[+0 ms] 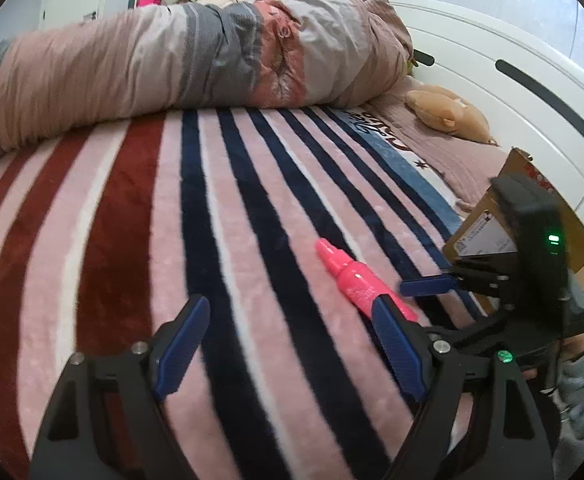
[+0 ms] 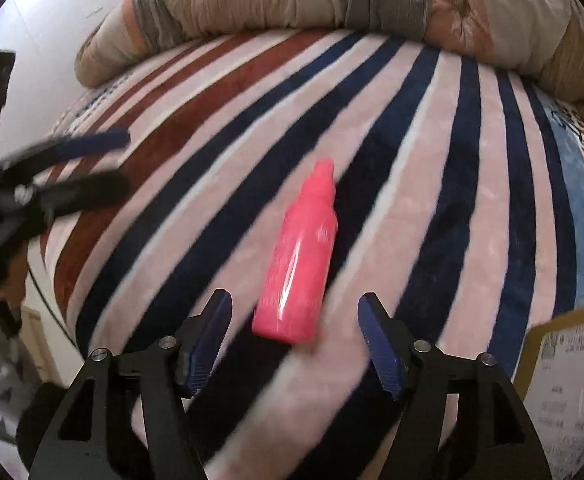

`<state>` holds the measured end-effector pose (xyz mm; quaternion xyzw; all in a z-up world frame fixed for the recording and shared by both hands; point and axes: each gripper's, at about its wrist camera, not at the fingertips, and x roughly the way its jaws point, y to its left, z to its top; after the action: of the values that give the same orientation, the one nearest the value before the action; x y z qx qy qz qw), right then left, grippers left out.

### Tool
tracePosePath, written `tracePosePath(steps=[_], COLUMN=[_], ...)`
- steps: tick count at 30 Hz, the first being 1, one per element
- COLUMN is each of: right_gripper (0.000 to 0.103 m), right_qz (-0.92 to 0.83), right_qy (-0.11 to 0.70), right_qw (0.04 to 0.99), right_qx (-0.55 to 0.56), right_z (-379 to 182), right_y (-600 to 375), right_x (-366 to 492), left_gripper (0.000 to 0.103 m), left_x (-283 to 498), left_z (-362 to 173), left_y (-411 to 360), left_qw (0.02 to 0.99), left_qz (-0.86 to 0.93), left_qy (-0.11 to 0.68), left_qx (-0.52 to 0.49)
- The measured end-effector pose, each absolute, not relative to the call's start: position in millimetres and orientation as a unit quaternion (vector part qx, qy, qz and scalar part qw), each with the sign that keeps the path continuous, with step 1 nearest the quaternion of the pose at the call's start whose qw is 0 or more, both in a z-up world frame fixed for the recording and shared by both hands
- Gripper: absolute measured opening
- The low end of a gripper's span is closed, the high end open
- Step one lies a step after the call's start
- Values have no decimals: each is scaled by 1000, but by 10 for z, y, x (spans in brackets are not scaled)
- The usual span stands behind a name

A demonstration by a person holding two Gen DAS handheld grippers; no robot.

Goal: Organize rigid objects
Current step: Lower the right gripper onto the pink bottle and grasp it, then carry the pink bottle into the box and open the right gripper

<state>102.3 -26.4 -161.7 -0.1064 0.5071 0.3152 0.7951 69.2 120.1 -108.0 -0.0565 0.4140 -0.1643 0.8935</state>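
One shiny pink plastic bottle [image 2: 298, 264] lying flat on striped fuzzy blanket [image 2: 432, 208], just ahead of right gripper [image 2: 294, 336], jaws wide apart, empty. Left gripper [image 1: 292, 344] spread too. Slide forward, straddle middle, squeeze gently.

Both views low over striped blanket [image 1: 251, 208]

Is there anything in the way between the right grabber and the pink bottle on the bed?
Nothing visible. The right gripper is open, and the pink bottle lies flat on the striped blanket just ahead of its fingertips, with only bare blanket around it. The left gripper is off to the side, also open.
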Motion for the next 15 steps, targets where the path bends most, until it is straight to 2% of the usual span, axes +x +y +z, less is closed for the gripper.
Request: tracePosePath(steps=[2, 6, 10, 15], right_gripper=[28, 27, 27, 27], right_qz=[314, 309, 349, 368], right_qy=[512, 492, 433, 347], right_qw=[792, 801, 819, 852], right_qx=[-108, -146, -143, -132], right_z=[-1662, -1585, -1050, -399], right_y=[-197, -108, -155, -318], right_x=[1074, 989, 563, 114], left_gripper=[81, 81, 79, 66], left_x=[710, 685, 544, 439], left_z=[-1088, -1012, -656, -184], left_y=[1168, 1078, 930, 782], left_qw=[891, 890, 898, 888], left_qz=[-172, -189, -236, -304], left_qy=[415, 408, 366, 325], left_qx=[-65, -71, -70, -118])
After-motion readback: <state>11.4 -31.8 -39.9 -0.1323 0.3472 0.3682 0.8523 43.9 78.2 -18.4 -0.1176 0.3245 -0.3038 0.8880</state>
